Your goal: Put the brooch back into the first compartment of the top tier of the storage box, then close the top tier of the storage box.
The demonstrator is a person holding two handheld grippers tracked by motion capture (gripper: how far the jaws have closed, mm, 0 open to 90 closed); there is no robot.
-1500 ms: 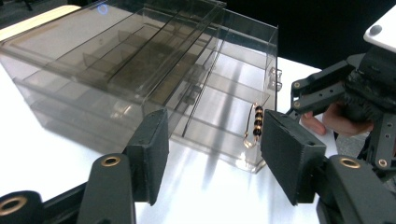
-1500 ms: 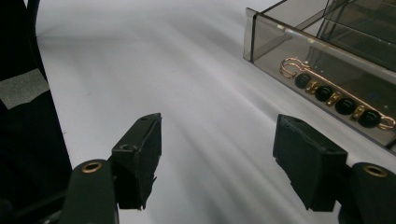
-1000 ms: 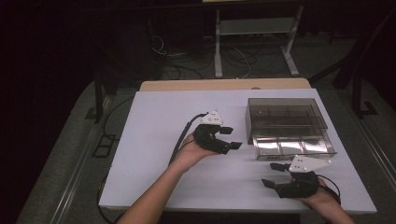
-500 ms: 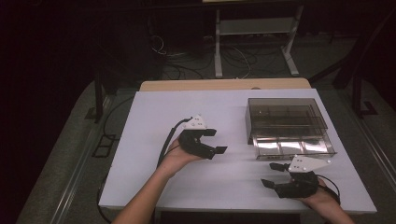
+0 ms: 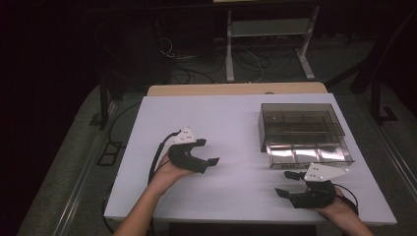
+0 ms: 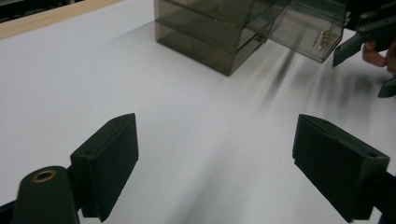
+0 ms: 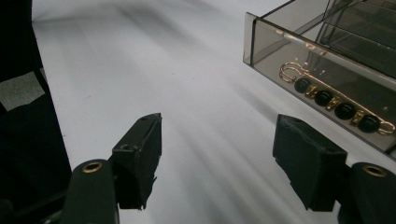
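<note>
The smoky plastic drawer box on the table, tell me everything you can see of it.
The drawer box is a low cabinet of smoke-tinted clear plastic, standing on the white table toward its far right. Its lowest drawer is pulled out toward the person and split into three compartments. In the right gripper view, a gold chain with black beads lies in the drawer. Nothing touches the box.

White bench (image 5: pixel 236 128) with a pale wood edge; smoky translucent grey drawer box (image 5: pixel 300 123); inside it a gold chain with black beads (image 7: pixel 334 100) — both claws matt black
</note>
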